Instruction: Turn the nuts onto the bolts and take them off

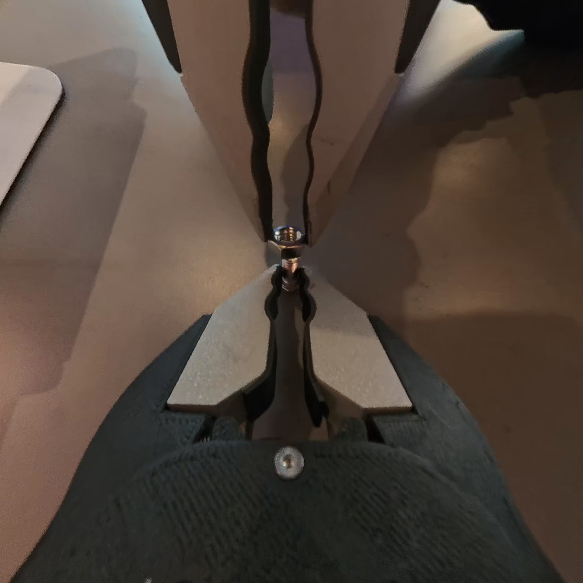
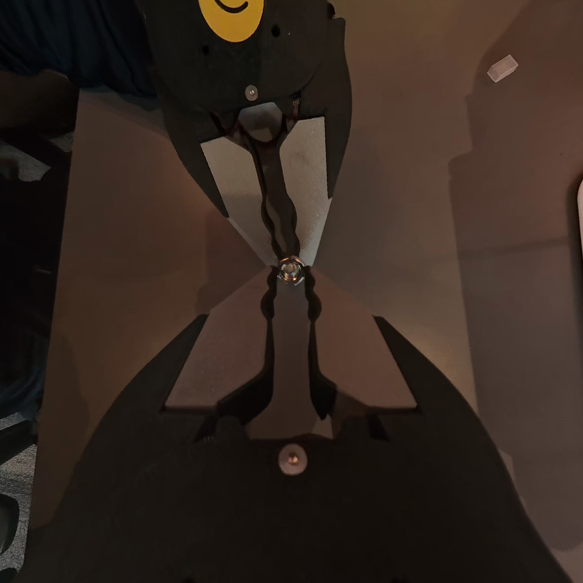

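In the left wrist view, my left gripper (image 1: 289,275) is shut on a small steel bolt (image 1: 290,264), gripping it near the head with the threaded end pointing away. My right gripper (image 1: 288,238) comes in from the top, tip to tip, shut on a shiny hex nut (image 1: 288,237) that sits at the bolt's end. Both are held above the beige table (image 1: 473,220). In the right wrist view, my right gripper (image 2: 290,279) holds the nut (image 2: 290,273) end-on. The left gripper (image 2: 288,259), with a yellow sticker, meets it from the top. The bolt is hidden behind the nut there.
A white flat board (image 1: 25,126) lies at the table's left; its edge shows in the right wrist view (image 2: 580,220). A small clear block (image 2: 502,67) lies on the table at upper right. A person's dark clothing (image 2: 79,47) and the table edge are at left. The grippers are tip to tip, or close to it. From either gripper's tips it is about 20 centimeters to the small clear block (image 2: 502,67).
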Demonstrator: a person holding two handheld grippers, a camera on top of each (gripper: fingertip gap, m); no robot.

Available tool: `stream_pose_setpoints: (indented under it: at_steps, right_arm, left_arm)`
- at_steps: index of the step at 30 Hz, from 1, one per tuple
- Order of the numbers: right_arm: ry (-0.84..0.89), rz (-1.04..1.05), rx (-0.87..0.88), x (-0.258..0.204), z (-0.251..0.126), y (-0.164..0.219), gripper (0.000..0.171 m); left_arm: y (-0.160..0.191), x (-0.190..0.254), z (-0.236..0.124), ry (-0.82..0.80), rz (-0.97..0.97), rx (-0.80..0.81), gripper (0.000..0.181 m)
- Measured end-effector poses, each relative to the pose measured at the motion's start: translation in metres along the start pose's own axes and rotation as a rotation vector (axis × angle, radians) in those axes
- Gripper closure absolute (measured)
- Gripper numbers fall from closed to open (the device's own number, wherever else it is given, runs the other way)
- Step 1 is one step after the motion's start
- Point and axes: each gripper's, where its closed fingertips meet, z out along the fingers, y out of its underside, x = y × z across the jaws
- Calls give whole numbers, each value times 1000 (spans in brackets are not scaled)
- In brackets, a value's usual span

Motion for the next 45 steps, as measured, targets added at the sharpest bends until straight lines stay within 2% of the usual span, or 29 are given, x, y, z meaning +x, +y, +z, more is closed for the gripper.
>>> stream_pose_setpoints:
  at_steps: [32, 41, 45]
  right_arm:
    - [71, -37, -132, -2, 5, 7, 157]
    - [47, -11, -67, -1, -2, -1, 158]
    - [47, -26, -92, -2, 2, 2, 157]
  left_arm:
    - [-1, 1, 2, -13, 28, -1, 173]
    - [-1, 1, 2, -12, 27, -1, 173]
    - [-1, 1, 2, -13, 24, -1, 173]
